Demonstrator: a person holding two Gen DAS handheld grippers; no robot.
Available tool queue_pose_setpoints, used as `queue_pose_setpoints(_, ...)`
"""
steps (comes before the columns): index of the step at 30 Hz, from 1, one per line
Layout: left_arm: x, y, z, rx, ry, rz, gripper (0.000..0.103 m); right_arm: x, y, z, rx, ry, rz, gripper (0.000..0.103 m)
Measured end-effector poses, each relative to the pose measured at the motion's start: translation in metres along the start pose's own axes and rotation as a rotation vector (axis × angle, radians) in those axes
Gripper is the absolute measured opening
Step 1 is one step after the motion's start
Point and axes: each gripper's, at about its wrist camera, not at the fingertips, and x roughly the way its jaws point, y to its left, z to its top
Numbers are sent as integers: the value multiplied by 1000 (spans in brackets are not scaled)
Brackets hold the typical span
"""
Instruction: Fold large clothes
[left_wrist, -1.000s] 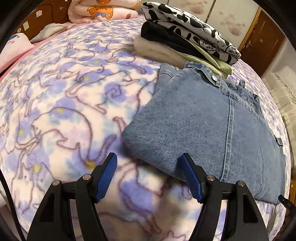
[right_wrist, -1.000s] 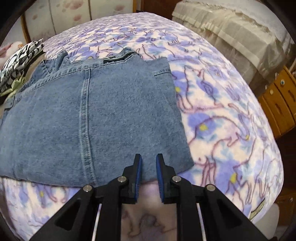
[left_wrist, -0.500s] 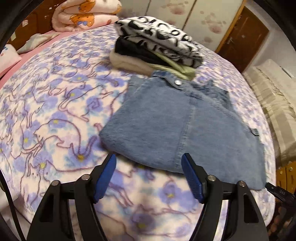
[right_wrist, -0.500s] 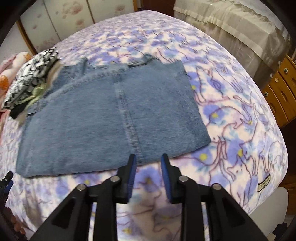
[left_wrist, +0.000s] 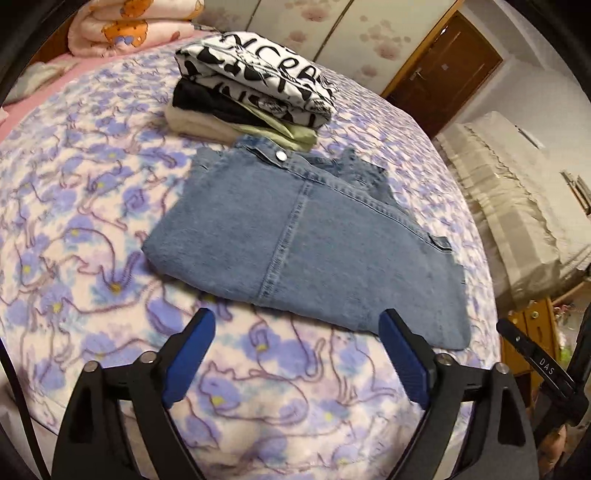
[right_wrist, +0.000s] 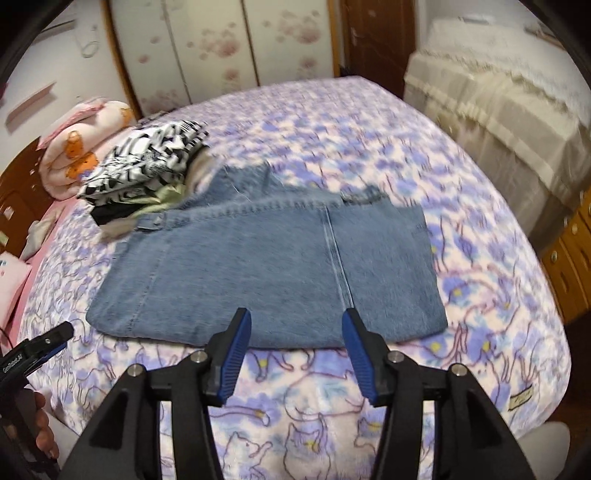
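On the bed (left_wrist: 74, 221), the folded denim garment (left_wrist: 314, 243) lies flat beside the clothes stack (left_wrist: 255, 92); left hand-held gripper (left_wrist: 297, 356) and right hand-held gripper (right_wrist: 295, 356) hover above, jaws opening, nothing between them.

A wide bed under a fleecy lilac-and-cream cat-print blanket (left_wrist: 92, 206) carries everything. Folded blue denim jeans (left_wrist: 306, 243) lie flat at its centre. At their eleven o'clock, touching the waistband, sits a stack of folded clothes topped in black-and-white print (left_wrist: 255, 92). Farther out, also eleven o'clock, a rolled pink cartoon quilt (left_wrist: 125, 26).
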Motion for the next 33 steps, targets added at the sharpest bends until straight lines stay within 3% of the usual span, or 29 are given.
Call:
queue_pose_setpoints(9, 27, 15, -22, -64, 72, -75, 95, -9, 22, -10, -84, -109, 14, 56)
queue_pose_setpoints(23, 109, 57, -31, -188, 46, -129, 95, 67, 35, -28, -153, -60, -7, 56)
queue_pose_setpoints(33, 137, 66, -1, -192, -124, -116, 95, 106, 39, -21, -104, -50, 29, 56)
